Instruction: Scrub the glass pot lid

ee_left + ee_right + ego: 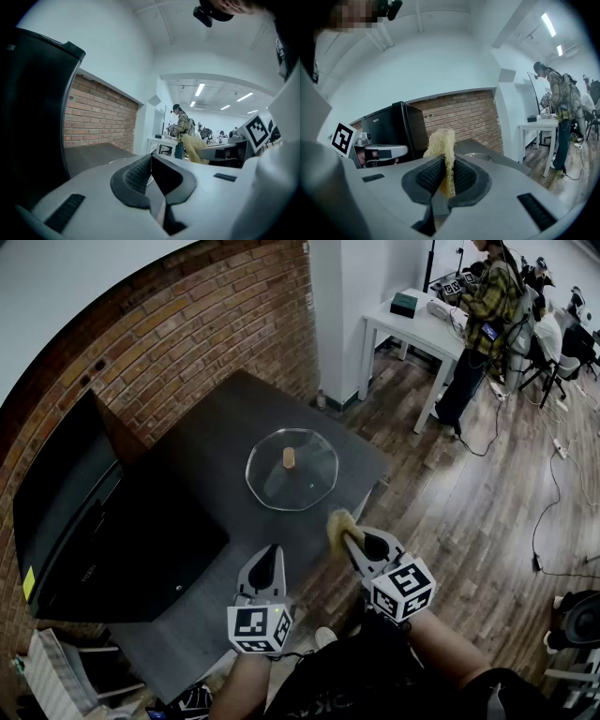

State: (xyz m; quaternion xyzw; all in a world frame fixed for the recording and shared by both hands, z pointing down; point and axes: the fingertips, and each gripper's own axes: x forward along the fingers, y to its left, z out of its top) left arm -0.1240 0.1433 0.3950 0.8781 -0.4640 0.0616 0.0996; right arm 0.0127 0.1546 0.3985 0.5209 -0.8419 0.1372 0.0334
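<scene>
The glass pot lid point(292, 469) lies flat on the dark table point(216, 437), its tan knob point(289, 457) pointing up. My right gripper point(349, 538) hovers just beyond the table's near right corner, short of the lid, shut on a yellow loofah scrubber point(339, 526). In the right gripper view the scrubber point(443, 152) stands pinched upright between the pads. My left gripper point(268, 563) hangs over the table's near edge, jaws shut with nothing between them point(151, 174). The lid's rim point(123, 159) barely shows past the left jaws.
A black mini fridge point(70, 521) stands at the table's left against the brick wall point(169, 324). A white desk point(417, 329) and a standing person point(483, 310) are far right, with cables across the wooden floor point(487, 502). A white radiator point(61, 671) sits bottom left.
</scene>
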